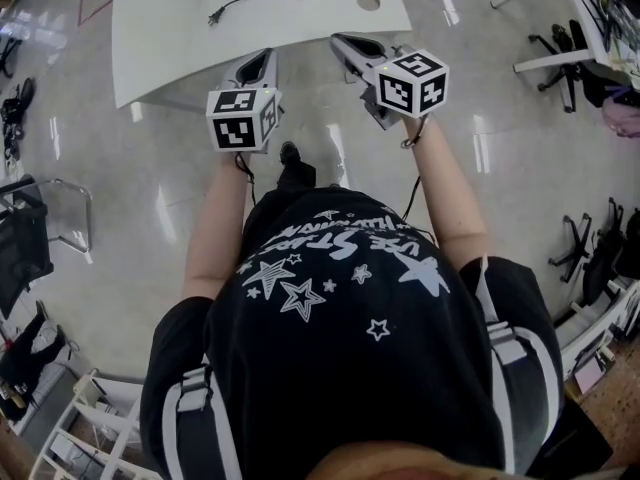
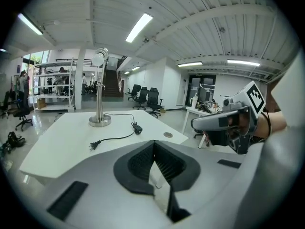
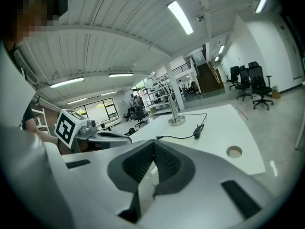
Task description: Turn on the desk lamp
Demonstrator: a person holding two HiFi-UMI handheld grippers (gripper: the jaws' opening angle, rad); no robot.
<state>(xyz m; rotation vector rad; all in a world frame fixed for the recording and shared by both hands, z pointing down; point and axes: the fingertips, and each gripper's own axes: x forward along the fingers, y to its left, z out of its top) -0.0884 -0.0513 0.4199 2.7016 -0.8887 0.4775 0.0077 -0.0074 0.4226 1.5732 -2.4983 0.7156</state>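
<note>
Both grippers are held up just short of the white table (image 2: 57,147), and neither has hold of anything: the left gripper (image 2: 153,147) has its jaws pressed right together, and the right gripper (image 3: 153,149) is closed on nothing as well. There's the desk lamp (image 2: 99,97), standing upright toward the far side of the table, well apart from both grippers. It has a slim silver pole on a round base with a small head on top, and its black cord (image 2: 112,138) trails past an inline switch (image 2: 137,128) to a plug (image 2: 93,146) lying loose on the tabletop.

The table (image 2: 57,142) is white, the lamp (image 2: 99,99) silver, its cord (image 2: 116,138) black.
</note>
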